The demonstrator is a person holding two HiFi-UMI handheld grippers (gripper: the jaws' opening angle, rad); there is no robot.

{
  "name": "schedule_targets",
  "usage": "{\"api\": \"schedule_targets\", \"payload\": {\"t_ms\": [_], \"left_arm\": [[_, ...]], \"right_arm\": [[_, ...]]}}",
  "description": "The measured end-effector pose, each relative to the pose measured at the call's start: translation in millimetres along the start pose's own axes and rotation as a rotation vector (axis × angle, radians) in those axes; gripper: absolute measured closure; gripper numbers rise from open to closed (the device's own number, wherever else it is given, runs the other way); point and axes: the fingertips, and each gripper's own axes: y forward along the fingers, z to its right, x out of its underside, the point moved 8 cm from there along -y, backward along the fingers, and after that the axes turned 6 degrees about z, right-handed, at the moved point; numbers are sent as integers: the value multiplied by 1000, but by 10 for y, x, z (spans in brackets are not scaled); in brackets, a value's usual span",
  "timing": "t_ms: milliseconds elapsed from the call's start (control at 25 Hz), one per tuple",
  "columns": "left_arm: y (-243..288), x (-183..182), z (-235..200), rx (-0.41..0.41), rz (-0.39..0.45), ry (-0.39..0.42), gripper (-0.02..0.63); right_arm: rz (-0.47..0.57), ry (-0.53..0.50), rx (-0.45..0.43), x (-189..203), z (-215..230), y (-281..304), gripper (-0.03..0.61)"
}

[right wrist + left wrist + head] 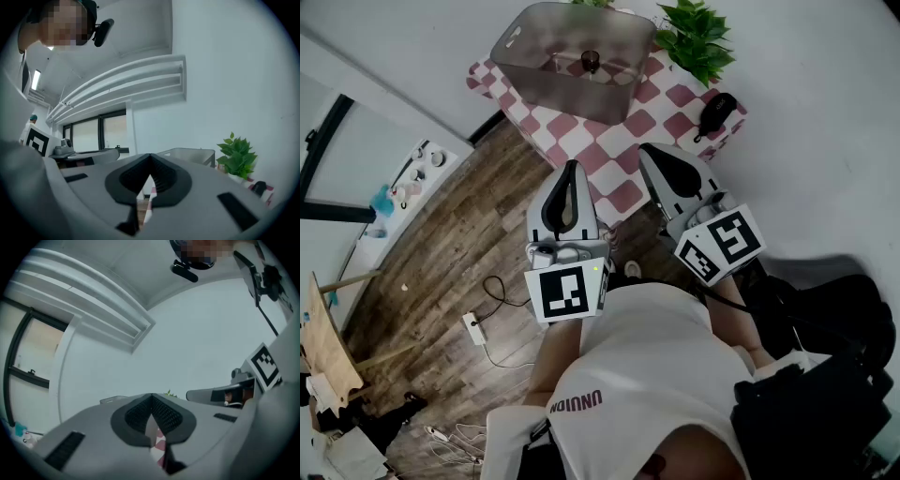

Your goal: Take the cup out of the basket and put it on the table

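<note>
Left tongs point(572, 173) and right tongs point(654, 155) shut tip to tip, empty, level, just short of the table point(619, 141). Cup point(590, 61) inside the basket point(525, 47) at the table's far end. Probably approach stage, nothing lifted yet. Next: reach over the basket rim, open wide, lower around the cup.

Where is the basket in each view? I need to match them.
Head view: basket at top centre.
Left gripper view: only a grey rim sliver, just left of the left tongs.
Right gripper view: mid-frame, just right of the right tongs.
Shared landmark: the green plant beside it.
</note>
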Motion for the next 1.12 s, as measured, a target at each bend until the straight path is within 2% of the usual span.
{"api": "schedule_targets", "payload": {"t_ms": [200, 360, 520, 1000, 1120], "left_arm": [[-20, -21, -3, -10, 5, -20, 601], [-61, -19, -22, 15, 16, 7, 601], [-38, -48, -2, 0, 9, -43, 601], [-42, -4, -118, 18, 4, -35, 601], [-37, 3, -118, 11, 2, -59, 601]], "right_arm": [[5, -4, -3, 8, -9, -7, 561], [6, -6, -17, 13, -59, 9, 561], [5, -8, -24, 3, -63, 28, 561], [1, -13, 1, 45, -125, 99, 561], [1, -17, 4, 57, -139, 102, 561]]}}
